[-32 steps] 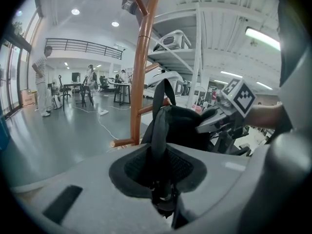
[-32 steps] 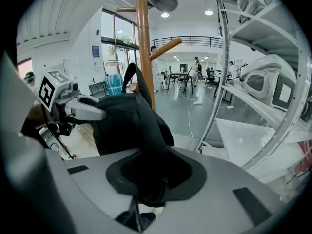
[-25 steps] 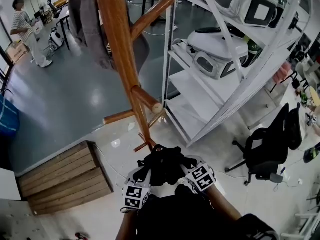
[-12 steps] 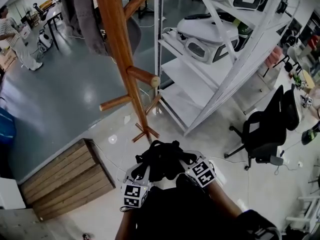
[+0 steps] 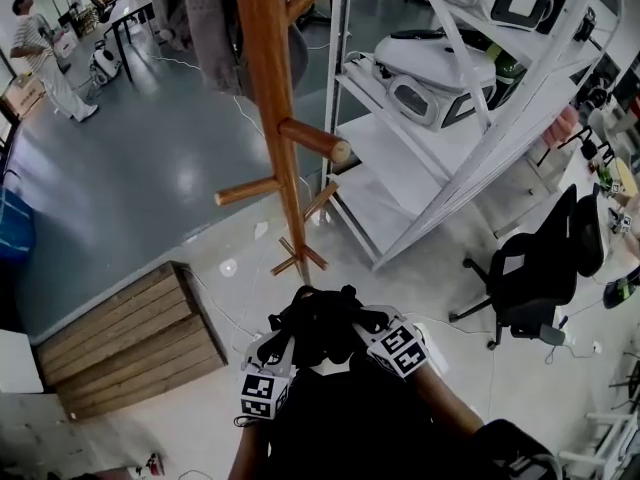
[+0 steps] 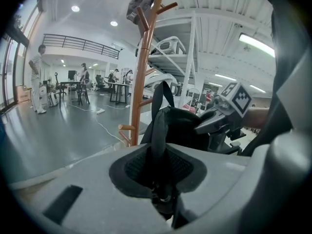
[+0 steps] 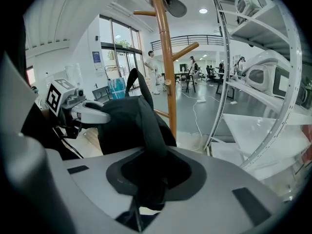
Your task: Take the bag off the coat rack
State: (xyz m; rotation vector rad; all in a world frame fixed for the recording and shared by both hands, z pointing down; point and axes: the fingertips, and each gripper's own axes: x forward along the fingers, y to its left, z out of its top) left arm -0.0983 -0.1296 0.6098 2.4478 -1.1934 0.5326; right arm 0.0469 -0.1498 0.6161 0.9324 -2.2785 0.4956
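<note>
The scene is viewed steeply downward from the head, the coat rack (image 5: 272, 118) standing at 12 o'clock. Both gripper views are taken close along the jaws. The rack and the bag (image 5: 325, 330) are shared by all three.

Entry: an open-plan robotics lab or workshop hall is indicated. White metal shelving (image 5: 395, 163) is loaded with white machine housings (image 5: 440, 73). A black office chair (image 5: 535, 278) is seen on the pale floor. Desks (image 6: 117, 86) with people nearby, a mezzanine railing (image 6: 83, 44) and a loose cable (image 6: 105, 128) on the grey floor are noted behind.
</note>
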